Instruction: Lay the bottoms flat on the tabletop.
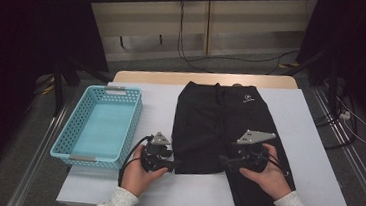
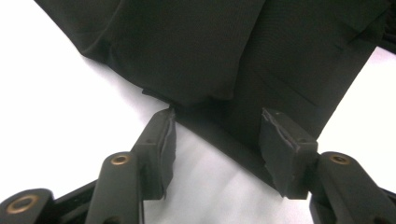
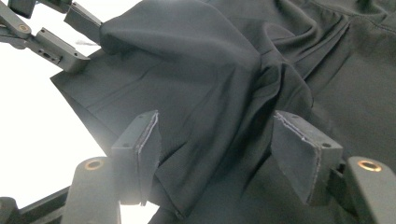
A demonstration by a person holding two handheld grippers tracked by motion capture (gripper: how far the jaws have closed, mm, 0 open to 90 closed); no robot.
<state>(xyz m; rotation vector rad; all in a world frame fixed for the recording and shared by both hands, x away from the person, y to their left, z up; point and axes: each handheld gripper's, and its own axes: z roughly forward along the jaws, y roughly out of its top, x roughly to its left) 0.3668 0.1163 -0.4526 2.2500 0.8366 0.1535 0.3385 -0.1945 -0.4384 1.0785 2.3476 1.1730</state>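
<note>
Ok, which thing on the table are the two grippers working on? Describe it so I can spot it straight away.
On the white table, right of the blue basket, lies a pair of black trousers, spread flat with the legs toward the person. It is the only dark cloth there, with a small white logo at its far end, and the left gripper and right gripper are open at its near edge.

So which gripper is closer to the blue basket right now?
Left. The left gripper sits just right of the blue basket, at the black garment's edge; the right gripper is farther right, over the garment.
</note>
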